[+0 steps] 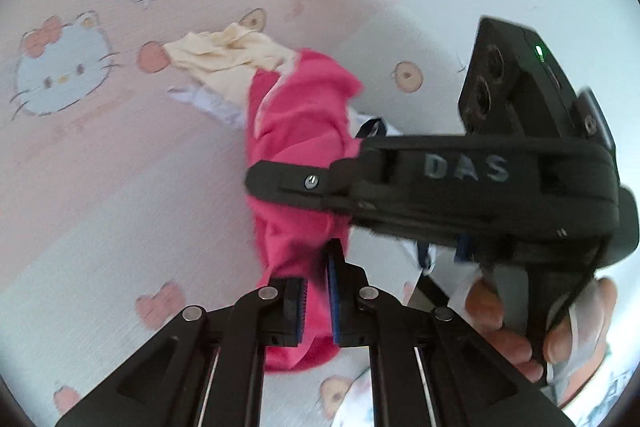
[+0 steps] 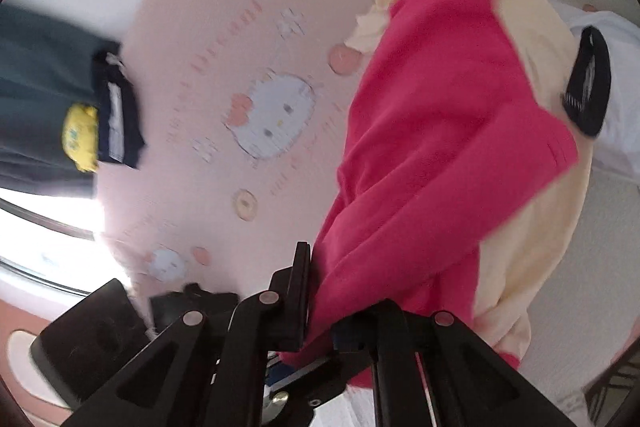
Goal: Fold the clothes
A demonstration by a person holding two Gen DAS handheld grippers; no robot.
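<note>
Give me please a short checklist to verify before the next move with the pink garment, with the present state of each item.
1. Left claw shut on the pink garment: ok.
2. Right claw shut on the same garment: ok, cloth sits between its fingers.
3. Garment free of the cream garment: not ok, the cream one hangs with it.
4. Garment spread flat between the claws: not ok, it is bunched.
5. Bed sheet bare beside the garment for laying it down: ok.
6. Which edges of the garment are gripped: cannot tell.
</note>
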